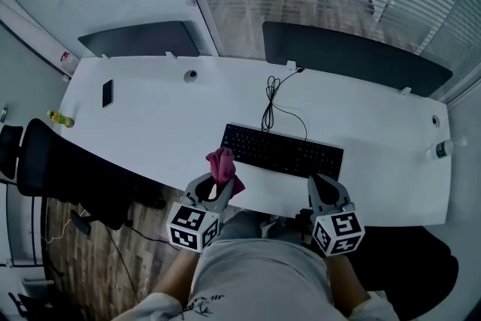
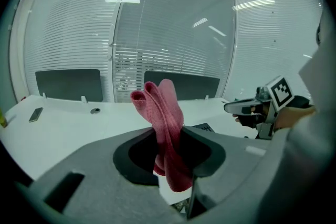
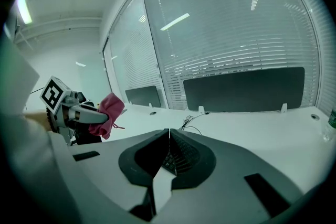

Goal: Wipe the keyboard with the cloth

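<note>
No writing can be read: the keyboard [image 1: 282, 152] keys are too small to make out, and the two marker cubes [image 1: 192, 226] [image 1: 340, 231] bear only black-and-white squares

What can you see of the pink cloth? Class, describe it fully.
The cloth is pink, soft and towel-like, bunched into thick folds. The left tool is shut on its middle: rounded folds stick up above the jaws and a shorter end hangs below them. It is held over the near edge of the white desk, close to the left end of the black keyboard. Nothing else is seen touching it.
</note>
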Demonstrator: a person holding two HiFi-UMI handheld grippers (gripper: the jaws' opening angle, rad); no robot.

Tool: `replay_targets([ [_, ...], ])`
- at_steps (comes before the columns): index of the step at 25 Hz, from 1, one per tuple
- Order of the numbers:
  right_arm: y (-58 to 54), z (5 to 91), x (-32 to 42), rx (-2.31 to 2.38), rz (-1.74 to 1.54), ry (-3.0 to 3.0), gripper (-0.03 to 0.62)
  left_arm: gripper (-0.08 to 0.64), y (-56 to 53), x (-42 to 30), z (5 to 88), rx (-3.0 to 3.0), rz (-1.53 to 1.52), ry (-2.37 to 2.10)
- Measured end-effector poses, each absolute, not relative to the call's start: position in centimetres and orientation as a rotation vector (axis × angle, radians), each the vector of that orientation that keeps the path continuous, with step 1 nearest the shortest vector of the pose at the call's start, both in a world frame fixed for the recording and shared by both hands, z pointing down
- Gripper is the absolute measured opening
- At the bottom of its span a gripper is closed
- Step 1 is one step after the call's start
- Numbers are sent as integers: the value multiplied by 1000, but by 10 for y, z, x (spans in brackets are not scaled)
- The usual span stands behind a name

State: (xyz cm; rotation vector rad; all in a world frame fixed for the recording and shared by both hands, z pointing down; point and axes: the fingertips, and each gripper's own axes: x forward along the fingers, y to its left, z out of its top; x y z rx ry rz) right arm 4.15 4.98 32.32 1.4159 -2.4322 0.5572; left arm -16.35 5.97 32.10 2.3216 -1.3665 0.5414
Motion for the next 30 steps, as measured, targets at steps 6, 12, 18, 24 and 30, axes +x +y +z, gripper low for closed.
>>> replay_targets([
  [6, 42, 330, 38, 1459, 589, -2387, 9, 117, 39, -173, 333, 2308, 573, -1319],
  [12, 29, 341, 21, 1429, 618, -2378, 9, 117, 17, -183, 349, 2306, 609, -1254],
  [18, 11, 350, 11, 1449, 622, -2355, 9, 117, -7, -196, 369, 2289, 625, -1204],
  [24, 4, 367, 7, 1446, 659, -2326, 9, 117, -31, -210, 395, 2275, 717, -1198],
  [30, -6, 383, 6, 1443, 670, -2298, 9, 115, -55, -220, 435, 2226, 818, -1146],
])
